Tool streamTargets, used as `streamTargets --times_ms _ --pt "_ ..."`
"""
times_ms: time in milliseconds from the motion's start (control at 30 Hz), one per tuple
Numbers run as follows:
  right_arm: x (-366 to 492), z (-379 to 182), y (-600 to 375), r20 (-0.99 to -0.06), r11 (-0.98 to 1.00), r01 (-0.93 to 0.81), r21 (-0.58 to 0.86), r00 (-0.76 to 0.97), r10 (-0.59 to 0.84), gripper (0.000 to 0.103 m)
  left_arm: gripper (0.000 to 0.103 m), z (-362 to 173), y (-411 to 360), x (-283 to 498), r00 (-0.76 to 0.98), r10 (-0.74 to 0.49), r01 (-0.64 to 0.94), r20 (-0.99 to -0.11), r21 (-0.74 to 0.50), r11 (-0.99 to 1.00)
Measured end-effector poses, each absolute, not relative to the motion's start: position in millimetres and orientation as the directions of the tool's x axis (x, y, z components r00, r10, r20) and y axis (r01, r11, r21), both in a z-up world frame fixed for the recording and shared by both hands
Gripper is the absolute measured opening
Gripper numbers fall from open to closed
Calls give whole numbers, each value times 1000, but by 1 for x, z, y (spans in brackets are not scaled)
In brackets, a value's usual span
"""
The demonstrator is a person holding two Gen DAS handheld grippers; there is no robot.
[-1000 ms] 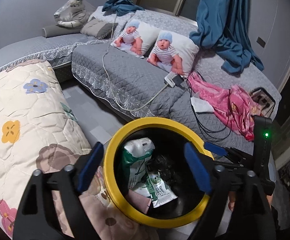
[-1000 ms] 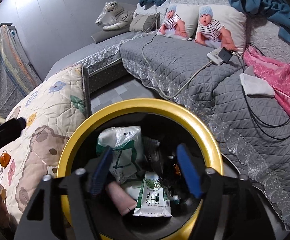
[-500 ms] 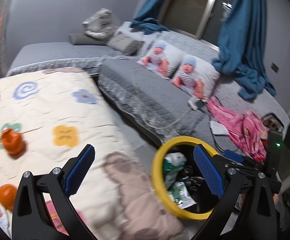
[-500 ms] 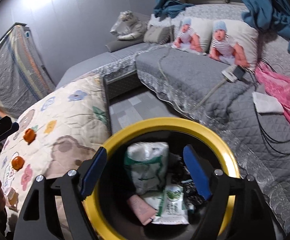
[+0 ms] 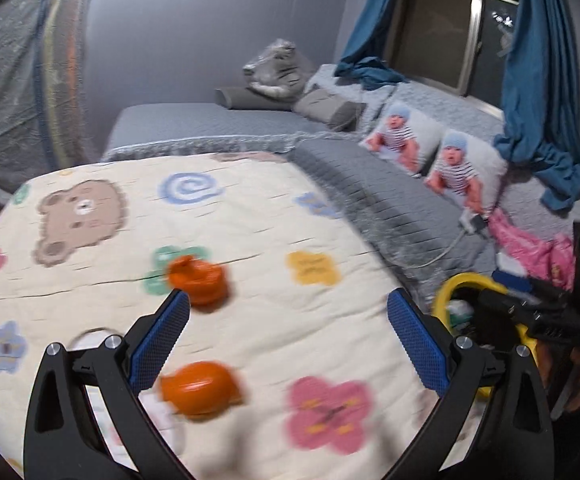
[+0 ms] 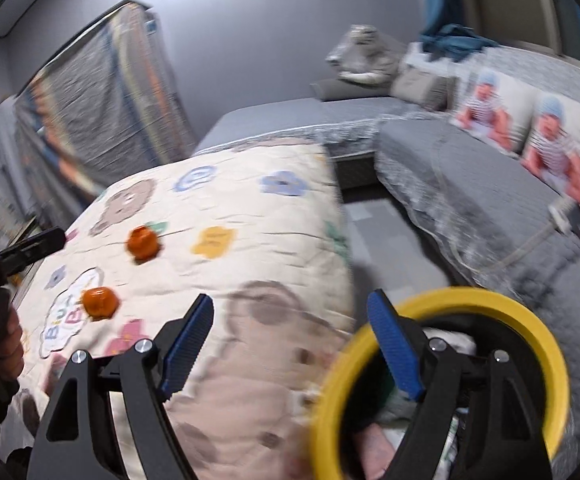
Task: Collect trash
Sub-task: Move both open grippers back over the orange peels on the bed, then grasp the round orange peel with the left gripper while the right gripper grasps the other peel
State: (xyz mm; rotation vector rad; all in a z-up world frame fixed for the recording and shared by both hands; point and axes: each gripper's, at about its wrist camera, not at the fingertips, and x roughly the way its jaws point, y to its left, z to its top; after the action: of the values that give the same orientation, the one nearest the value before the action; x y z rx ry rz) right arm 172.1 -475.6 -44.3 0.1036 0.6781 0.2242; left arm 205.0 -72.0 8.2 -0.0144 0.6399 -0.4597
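Change: you swing both tools off the bin (image 6: 442, 380) | left tool (image 5: 288, 344) wide, jaws just opened, empty; right tool (image 6: 290, 344) wide, empty | next: orange scraps (image 5: 198, 388) on quilt (image 5: 250, 220) just ahead.

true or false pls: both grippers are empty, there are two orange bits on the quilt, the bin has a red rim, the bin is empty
1. Both grippers are empty: true. The left gripper and right gripper stand open with nothing between the jaws.
2. Two orange pieces lie on the quilt: true, one farther off, one nearer.
3. The bin has a red rim: false. The bin has a yellow rim.
4. The bin is empty: false. Packaging shows inside.
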Motion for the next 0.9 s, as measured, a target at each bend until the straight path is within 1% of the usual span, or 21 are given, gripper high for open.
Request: streamTargets --times_ms 133,367,467,733,833,900 --pt "194 -44 -438 -619 952 -261 162 724 304 76 95 -4 -39 209 697 -385 378 -605 -147 914" --pt "239 -46 -380 -642 901 -400 170 648 409 76 95 -23 -20 206 636 -413 472 -652 -94 877" --pt "262 -47 -353 -658 873 -459 164 609 443 76 94 -32 -19 210 611 -425 489 -668 -104 866" --pt "298 -59 -300 -703 824 -545 155 526 480 75 94 -52 -26 224 553 -442 517 -707 -125 847" --pt "307 -64 -283 -721 806 -571 155 493 488 72 94 -56 -24 231 540 -449 508 -712 -149 848" --pt "313 -67 -276 -730 801 -581 148 482 484 72 94 -57 -23 234 538 -449 502 -713 -157 850"
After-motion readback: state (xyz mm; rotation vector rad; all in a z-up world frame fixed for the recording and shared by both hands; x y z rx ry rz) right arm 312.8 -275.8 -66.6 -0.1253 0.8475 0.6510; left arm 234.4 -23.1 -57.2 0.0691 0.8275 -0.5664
